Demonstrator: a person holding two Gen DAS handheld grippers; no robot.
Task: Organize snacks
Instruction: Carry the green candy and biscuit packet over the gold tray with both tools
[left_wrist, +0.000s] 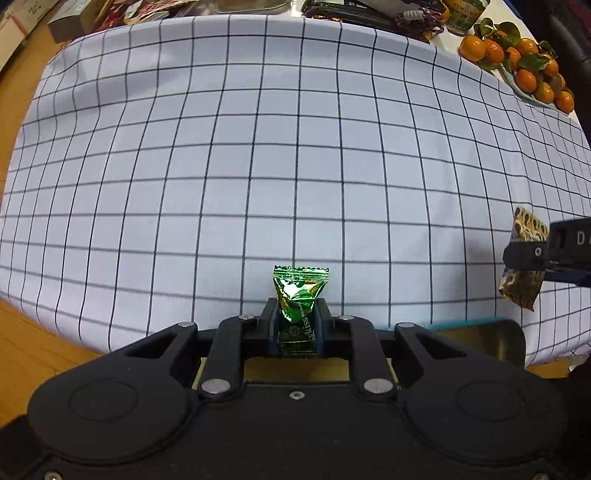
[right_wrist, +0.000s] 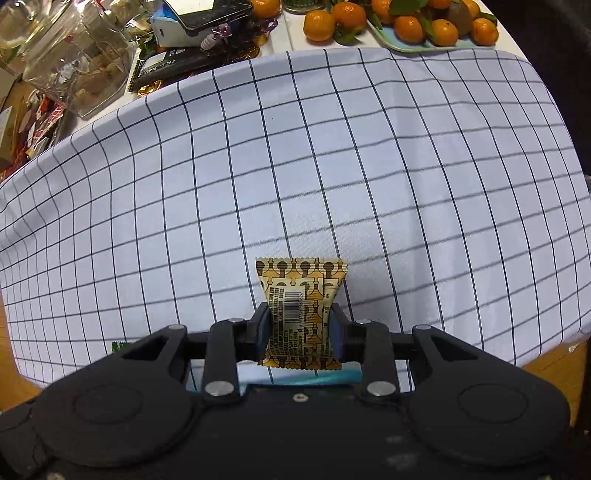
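My left gripper (left_wrist: 297, 317) is shut on a green foil candy (left_wrist: 300, 291) and holds it upright above the near edge of the checked cloth (left_wrist: 258, 147). My right gripper (right_wrist: 300, 321) is shut on a tan and brown patterned snack packet (right_wrist: 301, 306), barcode side toward the camera, also above the near part of the cloth (right_wrist: 332, 166). In the left wrist view the right gripper (left_wrist: 532, 254) shows at the far right edge with the patterned packet (left_wrist: 526, 229) in it. A corner of the green candy (right_wrist: 120, 346) peeks out at the lower left of the right wrist view.
A tray of tangerines (right_wrist: 424, 26) stands at the back right, also in the left wrist view (left_wrist: 517, 59). Clear jars (right_wrist: 81, 59), dark boxes (right_wrist: 192, 55) and snack packets crowd the back left. A teal-edged metal tin (left_wrist: 484, 339) lies under the grippers near the wooden table edge (left_wrist: 37, 343).
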